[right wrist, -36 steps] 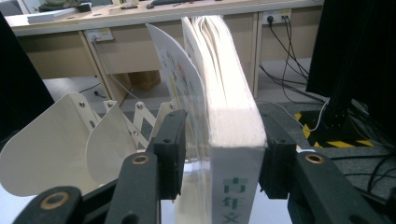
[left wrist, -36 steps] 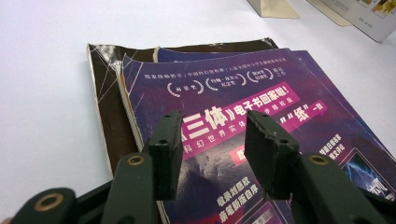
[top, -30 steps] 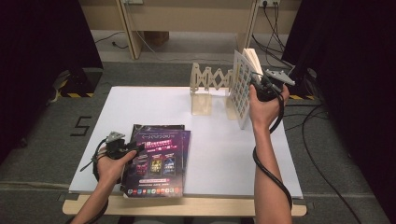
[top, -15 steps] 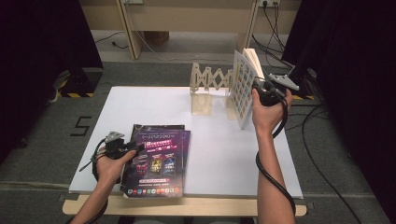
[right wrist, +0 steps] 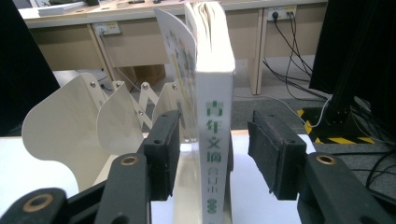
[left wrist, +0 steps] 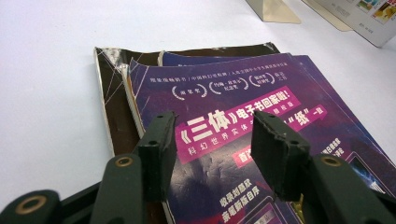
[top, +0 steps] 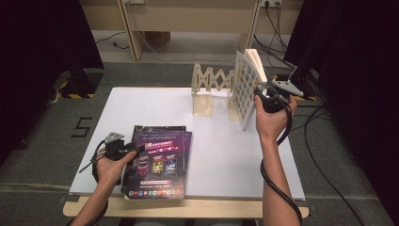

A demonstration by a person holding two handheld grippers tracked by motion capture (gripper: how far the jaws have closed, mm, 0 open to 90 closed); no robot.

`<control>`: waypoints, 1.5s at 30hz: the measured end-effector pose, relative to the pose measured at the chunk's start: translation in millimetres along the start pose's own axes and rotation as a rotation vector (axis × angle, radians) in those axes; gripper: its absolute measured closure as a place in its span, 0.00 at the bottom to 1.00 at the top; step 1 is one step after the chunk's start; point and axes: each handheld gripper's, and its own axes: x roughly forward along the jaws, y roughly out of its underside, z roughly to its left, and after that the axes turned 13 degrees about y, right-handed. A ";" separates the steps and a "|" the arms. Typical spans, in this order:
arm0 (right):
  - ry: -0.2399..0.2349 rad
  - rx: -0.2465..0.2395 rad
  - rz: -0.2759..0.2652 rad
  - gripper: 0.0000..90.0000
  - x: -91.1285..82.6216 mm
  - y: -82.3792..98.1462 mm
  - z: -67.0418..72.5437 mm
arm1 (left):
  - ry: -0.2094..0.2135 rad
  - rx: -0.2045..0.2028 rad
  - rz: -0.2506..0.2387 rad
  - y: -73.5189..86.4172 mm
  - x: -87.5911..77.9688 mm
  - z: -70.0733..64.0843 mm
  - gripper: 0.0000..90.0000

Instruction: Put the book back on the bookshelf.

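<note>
The thick white book with green characters down its spine (right wrist: 214,140) stands upright at the far right of the white table (top: 226,141), against the pale wooden accordion rack (top: 214,87). My right gripper (right wrist: 214,151) sits around its spine — the jaws have just been opening, and now there is a clear gap on the right side, while the left pad looks close to the front cover; nothing is pinched. Judging by that, I'm letting go of a book just stood in the rack. To do it well, I'd back straight out along the spine, not sideways, so neither pad drags the cover and tips it.

My left gripper (left wrist: 212,144) hovers over the purple-covered magazine (left wrist: 243,140) topping the flat stack of 2 or 3 at the near left. Its jaws, also just opened, stand spread with nothing between them — the cover lies under them, untouched as far as I can tell.
</note>
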 end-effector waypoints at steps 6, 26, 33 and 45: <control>-0.009 0.017 0.012 0.58 -8.1 5.4 -2.9 | -0.002 -0.001 0.007 -0.3 -0.1 0.4 0.53; -0.056 0.012 0.129 0.58 -17.8 49.0 -4.0 | -0.051 -0.026 0.025 -0.6 -1.0 7.8 0.54; -0.091 -0.010 0.198 0.59 -18.1 67.4 1.8 | -0.072 -0.030 0.037 -1.2 -1.4 11.1 0.55; -0.160 -0.068 0.307 0.59 -16.7 99.8 23.8 | -0.088 -0.039 0.064 -3.4 1.3 17.2 0.61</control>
